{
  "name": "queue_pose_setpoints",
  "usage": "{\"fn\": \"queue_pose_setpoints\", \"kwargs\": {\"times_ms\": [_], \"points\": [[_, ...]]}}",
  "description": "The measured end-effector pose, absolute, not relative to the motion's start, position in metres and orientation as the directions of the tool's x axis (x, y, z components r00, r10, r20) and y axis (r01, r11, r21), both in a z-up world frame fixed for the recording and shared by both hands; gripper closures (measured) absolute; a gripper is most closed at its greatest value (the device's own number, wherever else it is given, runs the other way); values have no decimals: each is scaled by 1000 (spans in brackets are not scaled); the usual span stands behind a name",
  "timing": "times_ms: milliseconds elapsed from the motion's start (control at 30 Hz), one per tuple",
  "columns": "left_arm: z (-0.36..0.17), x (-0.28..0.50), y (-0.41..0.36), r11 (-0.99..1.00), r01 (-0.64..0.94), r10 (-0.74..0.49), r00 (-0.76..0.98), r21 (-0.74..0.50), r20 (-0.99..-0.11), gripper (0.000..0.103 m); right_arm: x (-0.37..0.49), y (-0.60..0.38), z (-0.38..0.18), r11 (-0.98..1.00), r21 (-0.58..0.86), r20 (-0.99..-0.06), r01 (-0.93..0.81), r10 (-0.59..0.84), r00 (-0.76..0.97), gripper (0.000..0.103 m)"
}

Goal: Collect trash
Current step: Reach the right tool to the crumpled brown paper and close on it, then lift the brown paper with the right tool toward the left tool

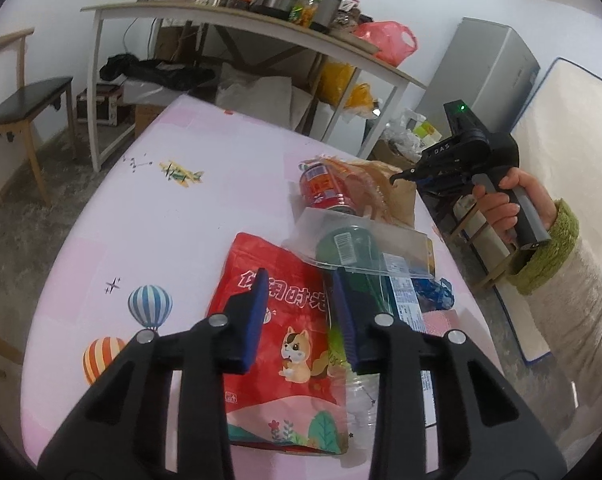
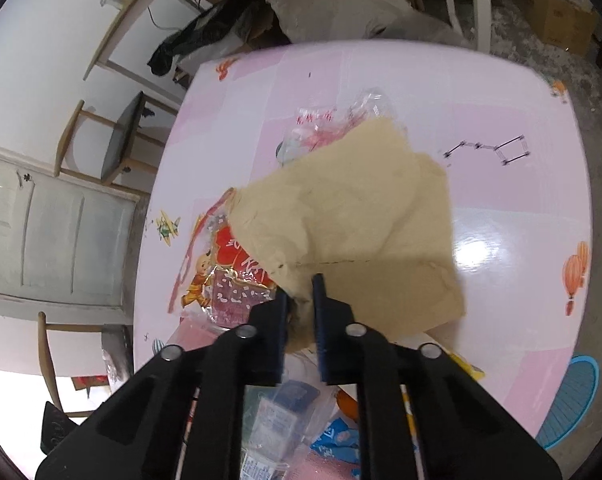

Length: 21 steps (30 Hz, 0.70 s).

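Note:
Trash lies on a pink table (image 1: 173, 216). My left gripper (image 1: 301, 296) is open just above a red snack bag with a cartoon cat (image 1: 285, 344), its fingers straddling the bag's upper edge. Beyond lie a clear plastic tray over a green item (image 1: 353, 244), a red can (image 1: 321, 188) and a brown paper bag (image 1: 397, 192). My right gripper (image 2: 301, 300) is shut on the crumpled edge of the brown paper bag (image 2: 361, 216), lifting it above a red wrapper (image 2: 229, 276). It also shows in the left wrist view (image 1: 397, 178) at the bag.
A blue wrapper (image 1: 437, 292) and a clear bottle (image 1: 361, 396) lie near the table's right edge. A shelf table with jars (image 1: 261, 20), a chair (image 1: 21, 108) and a grey cabinet (image 1: 489, 68) stand behind. A blue basket (image 2: 573, 400) sits on the floor.

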<state>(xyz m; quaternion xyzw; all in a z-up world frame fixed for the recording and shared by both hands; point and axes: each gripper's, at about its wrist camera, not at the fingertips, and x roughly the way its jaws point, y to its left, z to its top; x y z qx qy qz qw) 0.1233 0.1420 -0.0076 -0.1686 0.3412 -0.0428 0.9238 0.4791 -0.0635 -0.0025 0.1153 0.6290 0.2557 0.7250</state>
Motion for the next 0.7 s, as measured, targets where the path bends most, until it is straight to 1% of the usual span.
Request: {"fn": "queue_pose_setpoints", "kwargs": {"times_ms": [33, 200, 433, 500, 700], "points": [[-7, 123, 141, 941, -28, -196, 767, -337, -611, 76, 477, -67, 3, 842, 489, -850, -226, 519, 95, 96], [-4, 116, 135, 947, 11, -207, 785, -321, -584, 76, 464, -85, 39, 838, 488, -827, -244, 534, 180, 97], [-1, 89, 129, 953, 44, -215, 799, -301, -562, 77, 422, -89, 96, 830, 458, -795, -319, 543, 271, 97], [-1, 78, 130, 951, 46, -218, 800, -305, -559, 78, 406, -91, 108, 821, 459, -783, -340, 555, 283, 98], [-8, 42, 132, 953, 37, -211, 793, -300, -572, 79, 348, -76, 144, 773, 458, -740, -439, 605, 293, 98]]}}
